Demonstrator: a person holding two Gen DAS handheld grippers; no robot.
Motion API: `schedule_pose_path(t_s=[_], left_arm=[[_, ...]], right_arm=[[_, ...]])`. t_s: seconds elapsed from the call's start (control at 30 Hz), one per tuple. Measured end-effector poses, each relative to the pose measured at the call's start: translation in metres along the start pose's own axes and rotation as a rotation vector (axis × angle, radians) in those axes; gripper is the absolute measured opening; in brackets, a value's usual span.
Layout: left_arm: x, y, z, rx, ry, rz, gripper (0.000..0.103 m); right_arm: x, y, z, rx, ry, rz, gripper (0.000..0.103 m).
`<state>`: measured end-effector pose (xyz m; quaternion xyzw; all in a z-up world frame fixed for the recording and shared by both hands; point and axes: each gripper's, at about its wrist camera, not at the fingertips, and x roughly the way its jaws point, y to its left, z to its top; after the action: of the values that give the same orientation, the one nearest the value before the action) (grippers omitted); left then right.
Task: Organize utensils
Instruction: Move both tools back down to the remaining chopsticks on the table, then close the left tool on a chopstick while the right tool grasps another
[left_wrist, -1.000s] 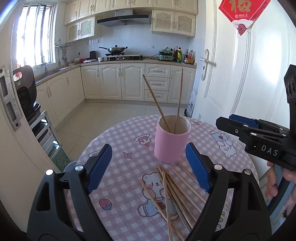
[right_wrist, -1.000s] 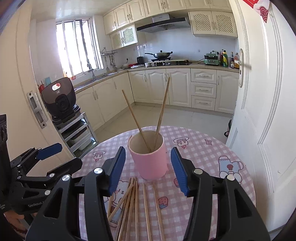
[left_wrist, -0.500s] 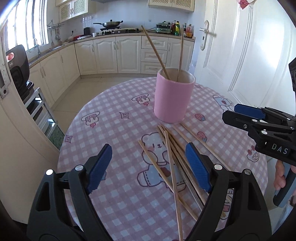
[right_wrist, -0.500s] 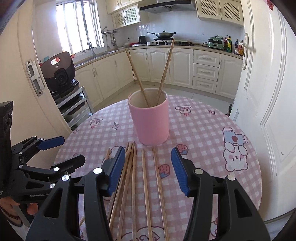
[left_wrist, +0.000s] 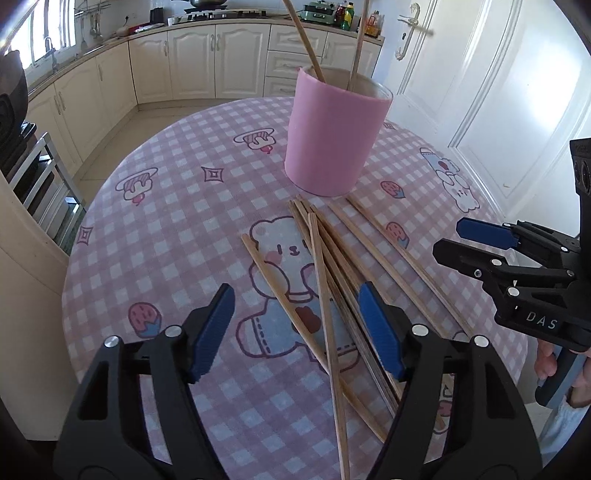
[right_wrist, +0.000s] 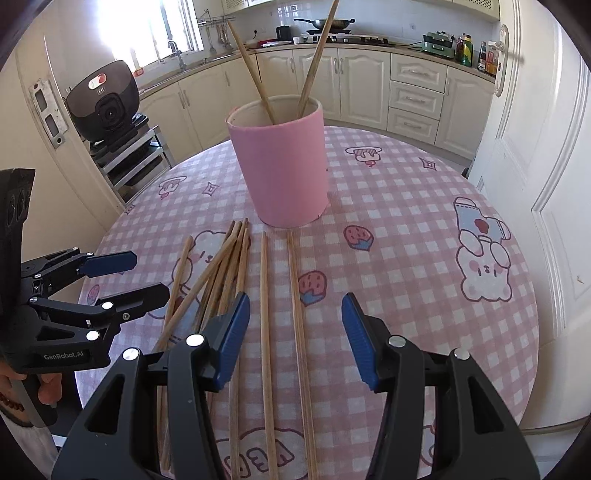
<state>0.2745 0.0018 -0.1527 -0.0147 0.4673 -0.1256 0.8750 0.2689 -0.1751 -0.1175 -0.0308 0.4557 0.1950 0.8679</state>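
Observation:
A pink cup (left_wrist: 334, 134) (right_wrist: 282, 166) stands on the round table with two wooden chopsticks (right_wrist: 314, 62) leaning in it. Several loose chopsticks (left_wrist: 325, 280) (right_wrist: 229, 269) lie in front of the cup; two of them (right_wrist: 280, 314) lie side by side apart from the bunch. My left gripper (left_wrist: 297, 325) is open and empty above the bunch. My right gripper (right_wrist: 295, 336) is open and empty above the two side-by-side chopsticks. Each gripper shows in the other's view: the right (left_wrist: 476, 240), the left (right_wrist: 136, 273).
The table has a pink checked cloth (left_wrist: 177, 206) with cartoon prints. A white door (left_wrist: 517, 92) is close on the right. A black appliance on a metal rack (right_wrist: 107, 107) stands left of the table. Kitchen cabinets (left_wrist: 207, 62) line the far wall.
Both grippers have come down and tilted toward the table, closer to the loose chopsticks. The cup and chopsticks have not moved. Both grippers stay open.

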Motion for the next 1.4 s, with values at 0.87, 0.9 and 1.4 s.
schedule_pose_path(t_s=[0.87,0.9,1.4], left_arm=[[0.047,0.000,0.027,0.011,0.106,-0.033,0.036],[0.052,-0.001,0.027,0.008,0.124,-0.035,0.036],[0.015,-0.001,0.032,-0.059,0.012,-0.116,0.006]], right_arm=[[0.073,0.002,0.042,-0.088,0.205,-0.004,0.027],[0.074,0.003,0.043,-0.103,0.214,-0.018,0.026],[0.059,-0.013,0.042,-0.055,0.146,0.002,0.004]])
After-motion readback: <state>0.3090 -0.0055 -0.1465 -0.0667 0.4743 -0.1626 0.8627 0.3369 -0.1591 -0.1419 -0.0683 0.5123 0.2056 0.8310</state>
